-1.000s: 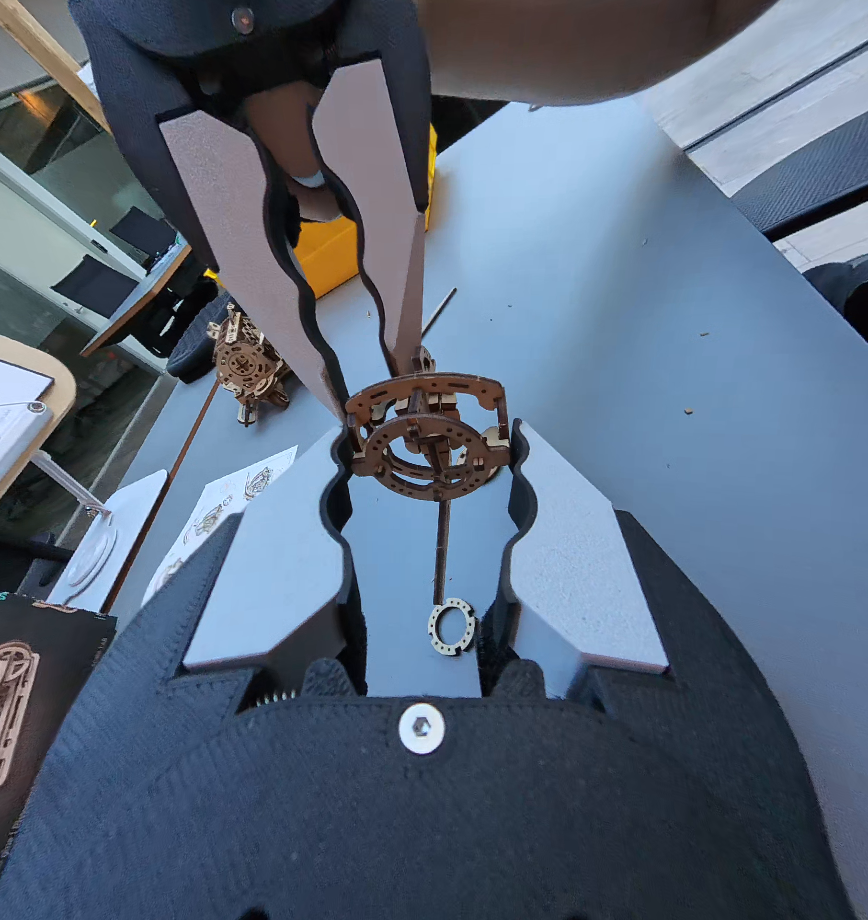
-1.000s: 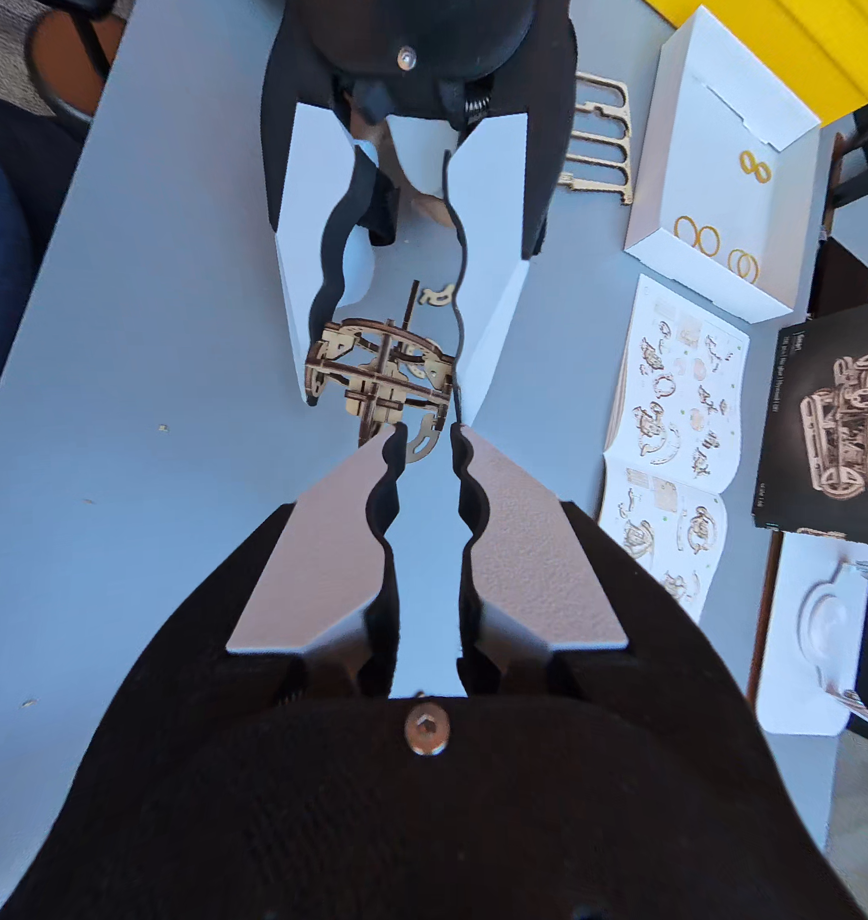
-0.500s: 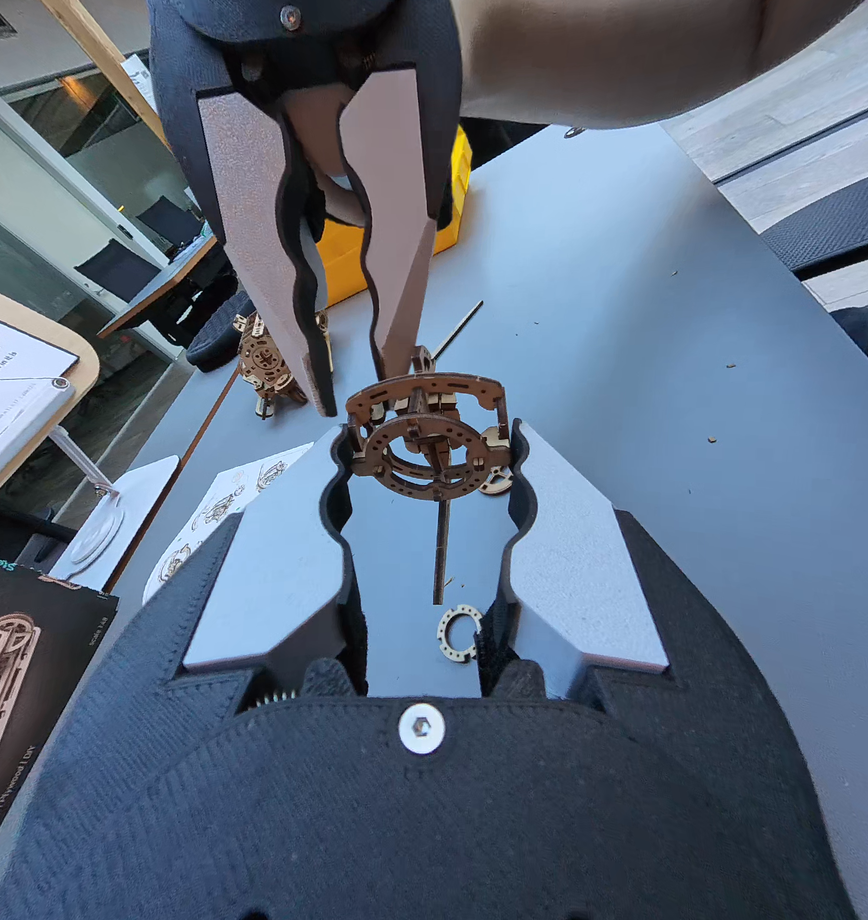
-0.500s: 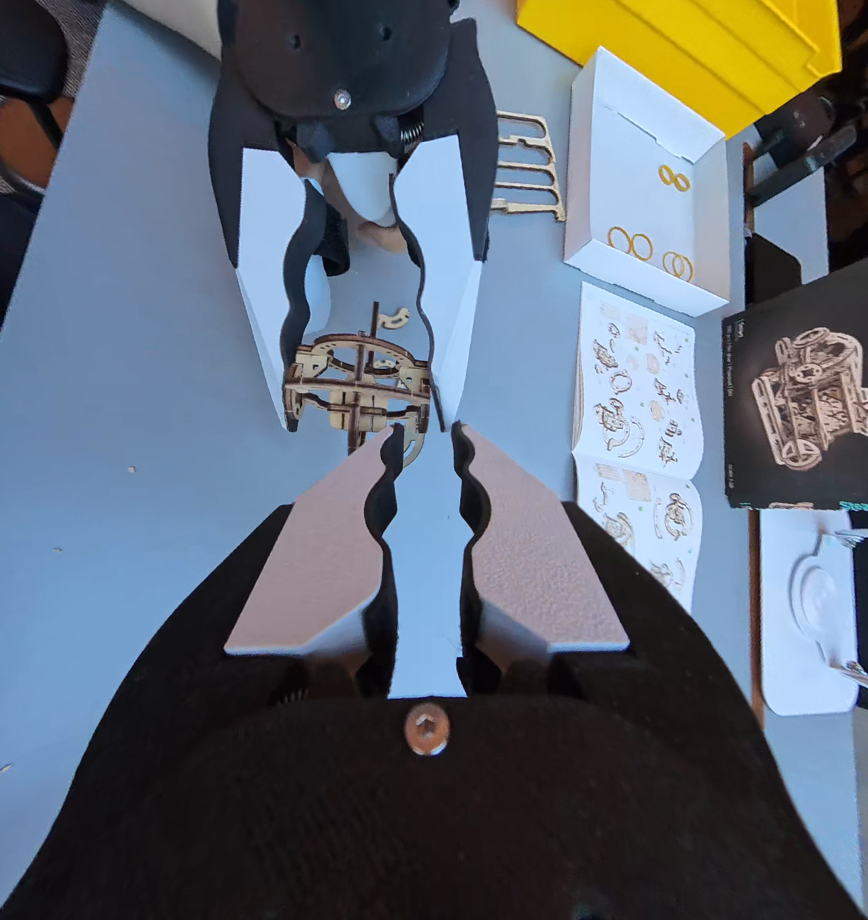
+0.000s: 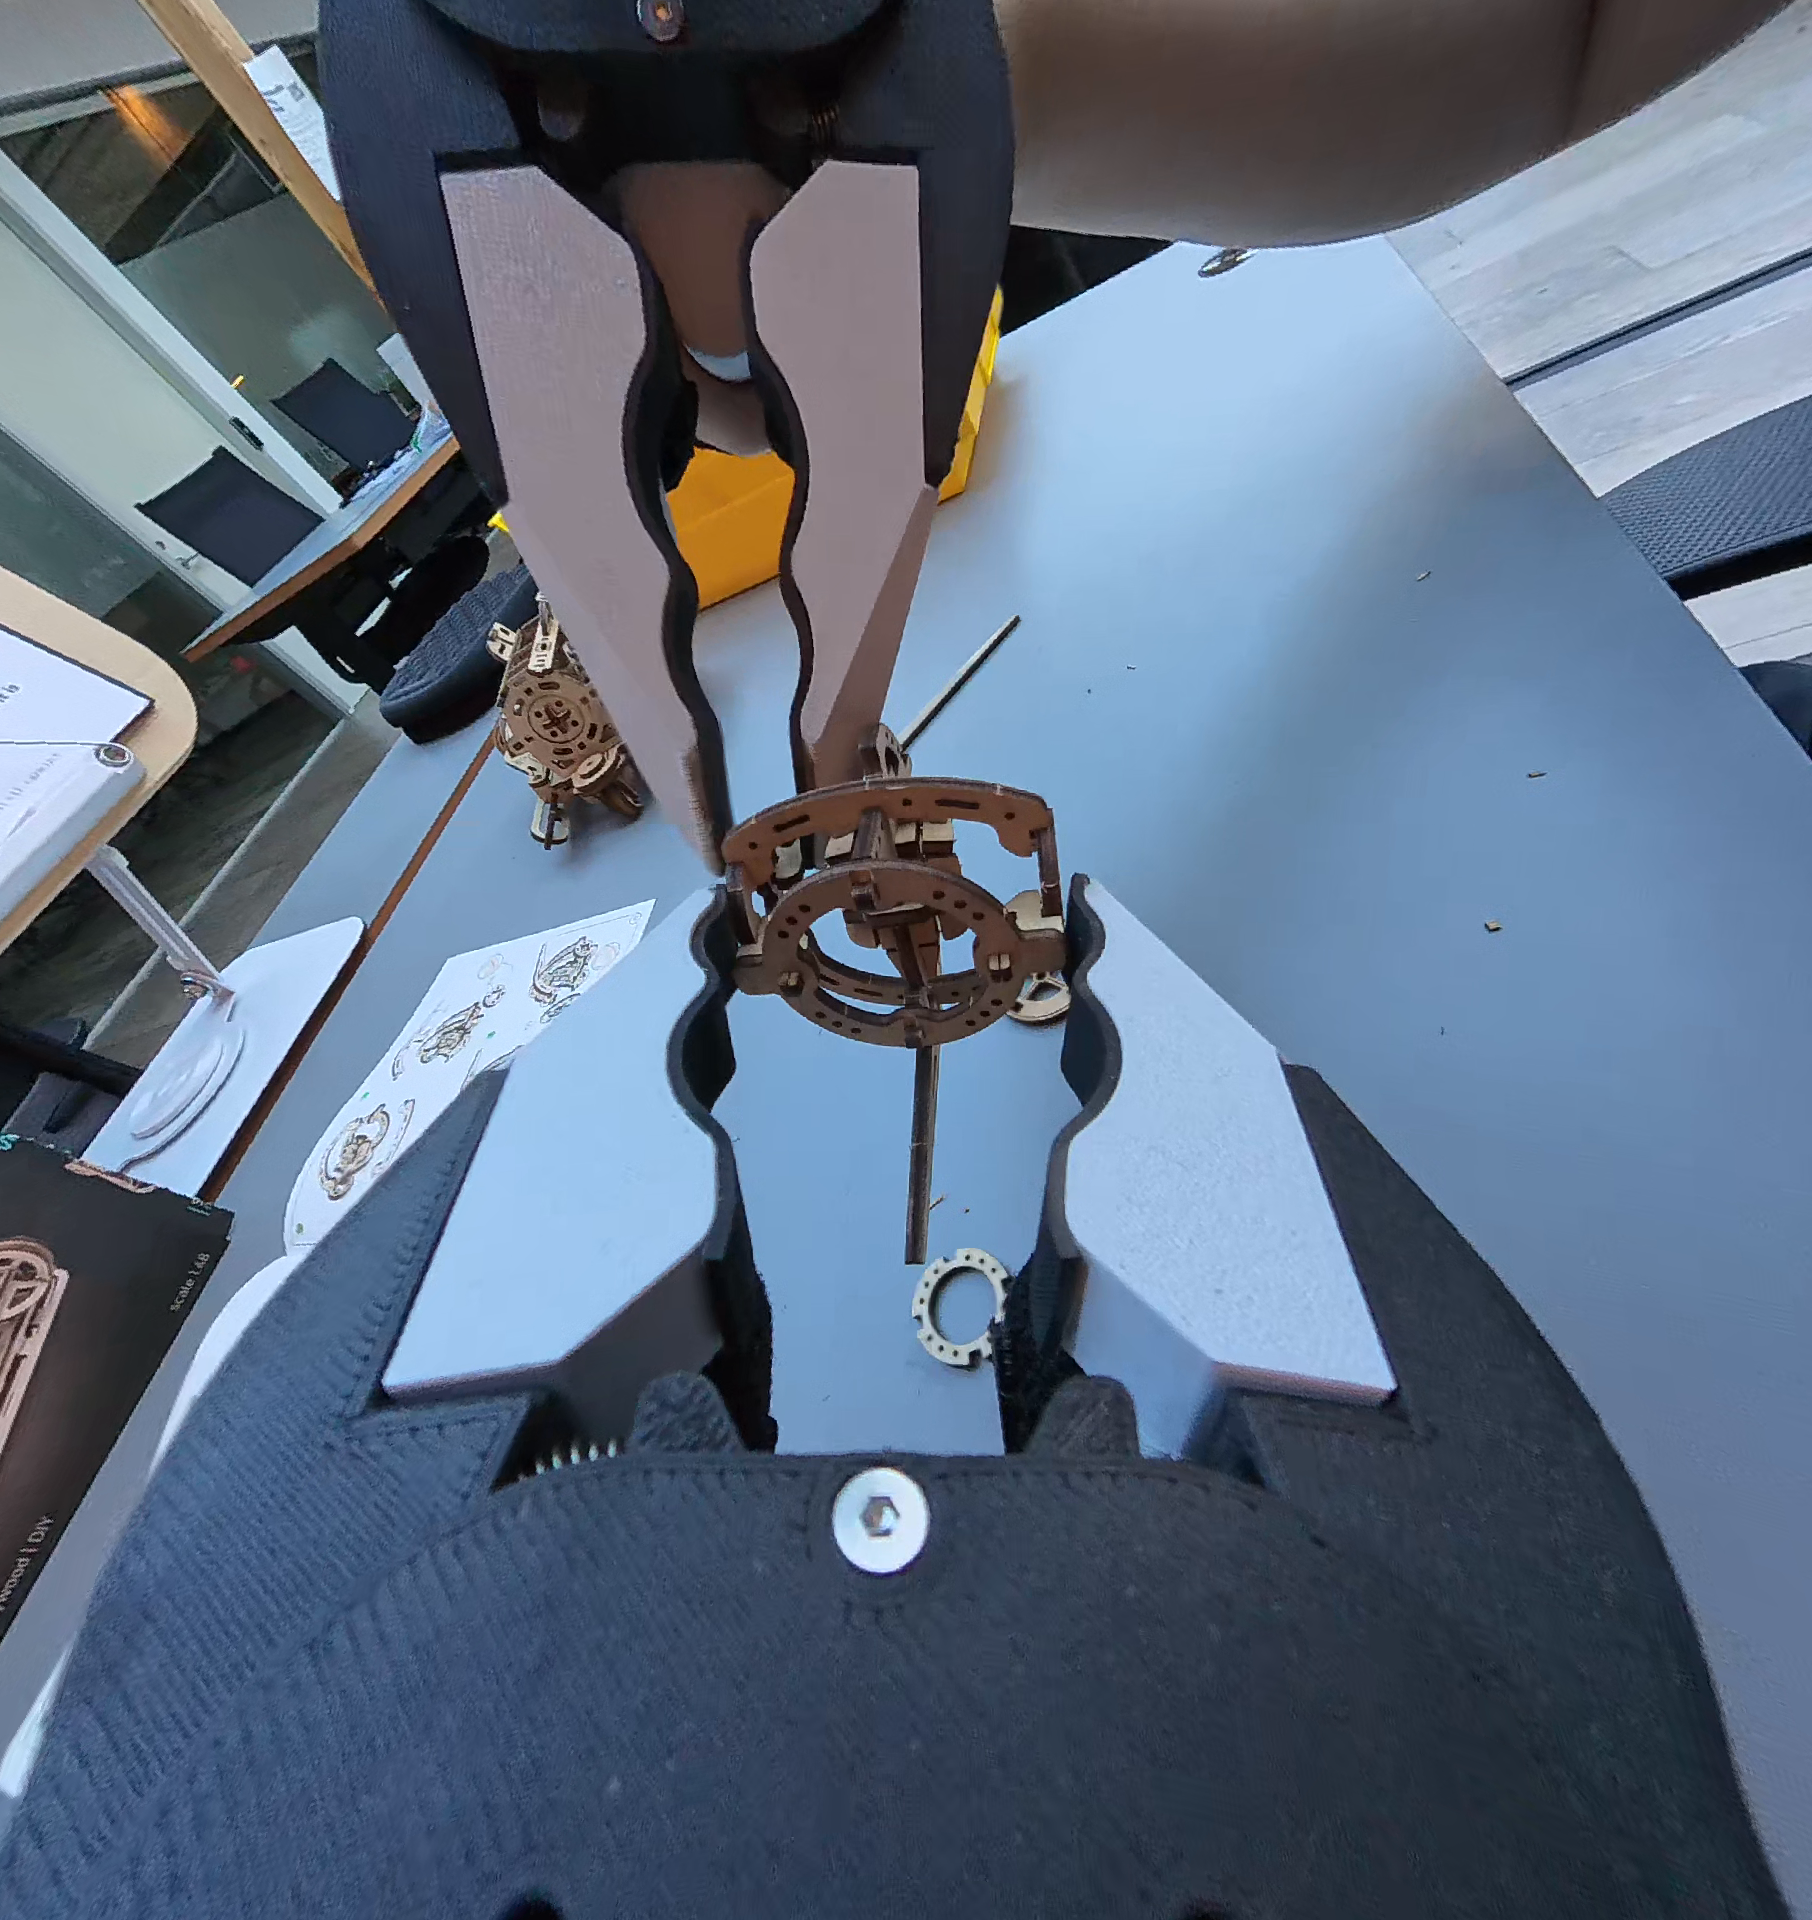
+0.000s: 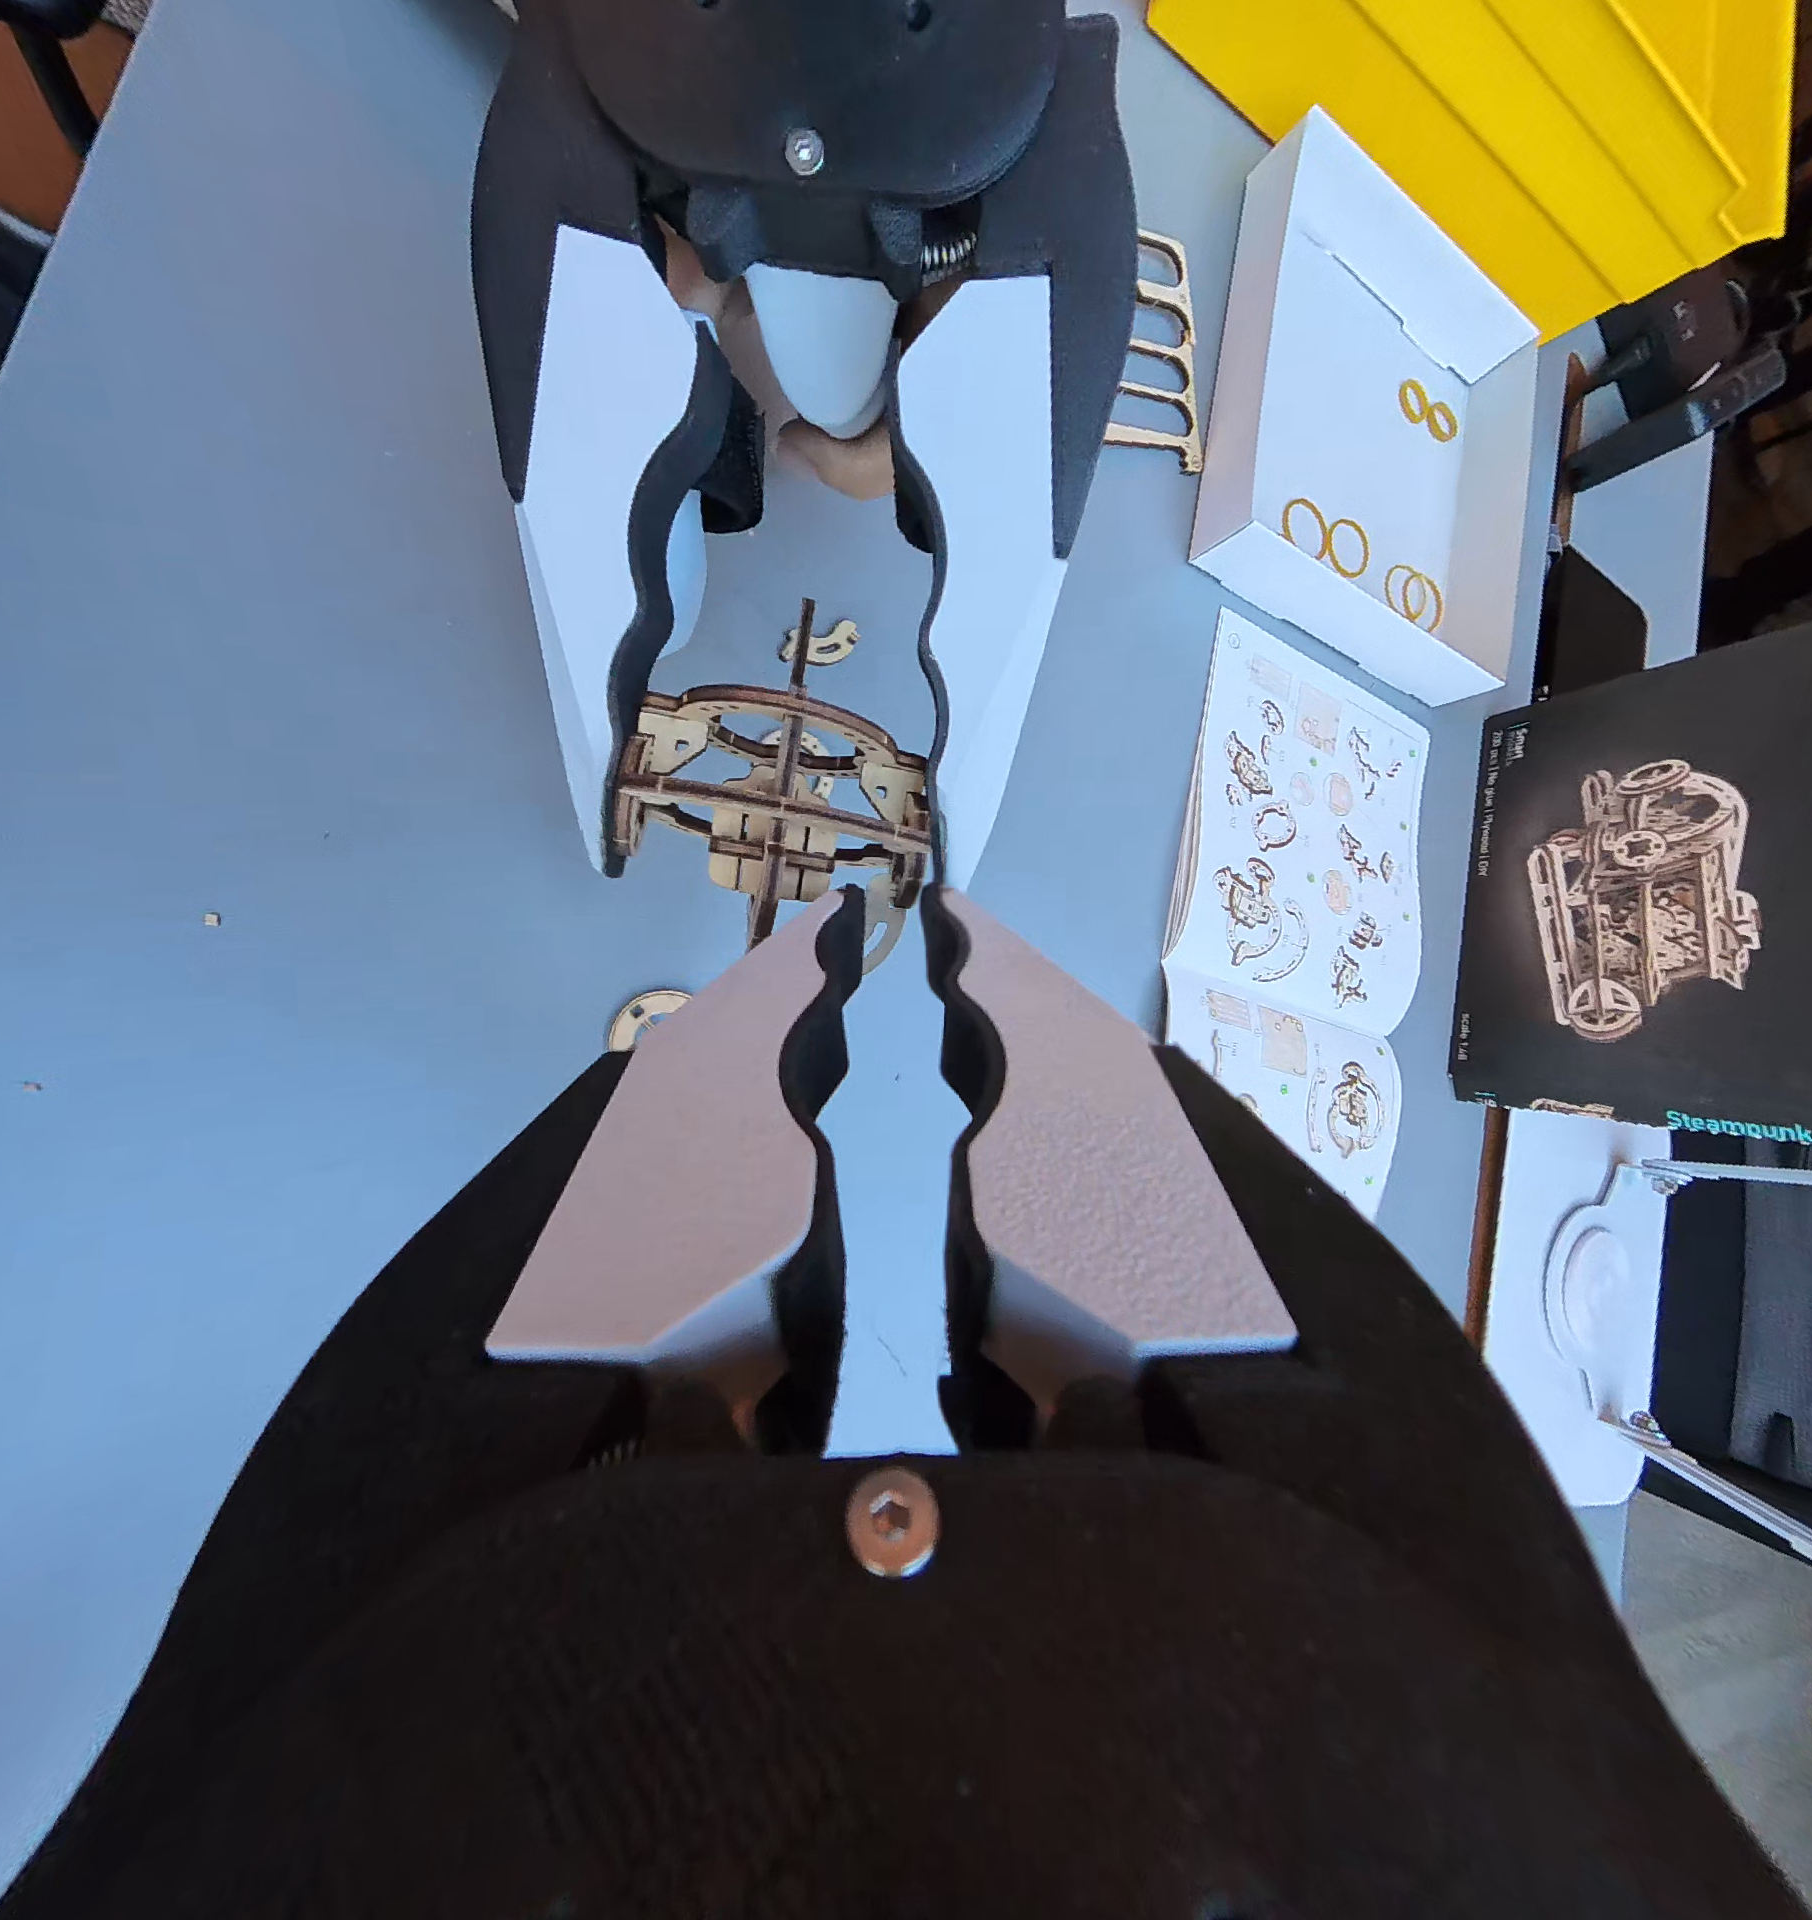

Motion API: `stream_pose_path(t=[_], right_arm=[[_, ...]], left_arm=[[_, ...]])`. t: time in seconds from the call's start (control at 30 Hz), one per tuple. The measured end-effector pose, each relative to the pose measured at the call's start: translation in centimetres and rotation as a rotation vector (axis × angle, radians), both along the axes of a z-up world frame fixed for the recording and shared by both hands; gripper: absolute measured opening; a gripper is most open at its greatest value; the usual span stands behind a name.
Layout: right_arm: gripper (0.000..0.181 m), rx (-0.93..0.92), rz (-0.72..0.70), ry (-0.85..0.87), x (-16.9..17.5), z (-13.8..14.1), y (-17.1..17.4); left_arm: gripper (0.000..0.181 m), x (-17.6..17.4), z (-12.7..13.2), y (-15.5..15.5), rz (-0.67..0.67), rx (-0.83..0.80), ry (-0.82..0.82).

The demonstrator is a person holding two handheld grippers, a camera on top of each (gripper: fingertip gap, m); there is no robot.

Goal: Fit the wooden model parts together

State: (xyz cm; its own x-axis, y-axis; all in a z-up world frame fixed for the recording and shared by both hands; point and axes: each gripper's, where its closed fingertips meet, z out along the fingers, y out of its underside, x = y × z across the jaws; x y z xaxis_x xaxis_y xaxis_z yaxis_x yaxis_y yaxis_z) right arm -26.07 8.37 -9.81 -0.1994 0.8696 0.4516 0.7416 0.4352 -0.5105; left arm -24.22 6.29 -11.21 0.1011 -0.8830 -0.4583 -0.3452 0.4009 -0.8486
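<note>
My left gripper (image 5: 897, 904) is shut on a round wooden assembly (image 5: 886, 1023) of two rings on a centre shaft (image 5: 921, 1143), held above the grey table (image 5: 1401, 935). It also shows in the right wrist view (image 6: 777, 810), held by the left gripper (image 6: 777, 862). My right gripper (image 6: 886, 904) hangs over the assembly's far edge with its tips almost on it. Its jaws stand a narrow gap apart, and I see nothing gripped between them. It comes down from above in the left wrist view (image 5: 762, 810). A loose toothed ring (image 5: 959, 1311) lies on the table under the shaft.
A small wooden disc (image 6: 644, 1013) lies by my right finger. A comb-like wooden part (image 6: 1162, 364), a white box (image 6: 1349, 312), an instruction booklet (image 6: 1297, 883), a black kit box (image 6: 1650, 883) and yellow bins (image 6: 1453, 135) lie to the right. Another built model (image 5: 554, 727) and a thin rod (image 5: 959, 675) lie farther off.
The right gripper has swung from a leftward tilt to more upright over the assembly's far edge. The left gripper still holds the assembly in the same place. Both jaw gaps look unchanged.
</note>
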Motion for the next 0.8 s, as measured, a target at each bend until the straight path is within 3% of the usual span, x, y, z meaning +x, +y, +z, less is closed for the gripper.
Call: stream_pose_path(t=[0.27,0.47,0.8], right_arm=[[0.015,0.017,-0.005,0.073,-0.18,0.32,0.18],[0.01,0.104,0.079,0.061,0.0,-0.05,-0.71],[0.008,0.037,0.038,0.094,0.05,-0.15,-0.7]], left_arm=[[0.061,-0.13,0.05,-0.04,-0.008,-0.008,-0.001],[0.062,0.02,-0.28,-0.61,-0.038,-0.015,0.019],[0.062,0.06,-0.39,-0.56,-0.034,-0.01,0.02]])
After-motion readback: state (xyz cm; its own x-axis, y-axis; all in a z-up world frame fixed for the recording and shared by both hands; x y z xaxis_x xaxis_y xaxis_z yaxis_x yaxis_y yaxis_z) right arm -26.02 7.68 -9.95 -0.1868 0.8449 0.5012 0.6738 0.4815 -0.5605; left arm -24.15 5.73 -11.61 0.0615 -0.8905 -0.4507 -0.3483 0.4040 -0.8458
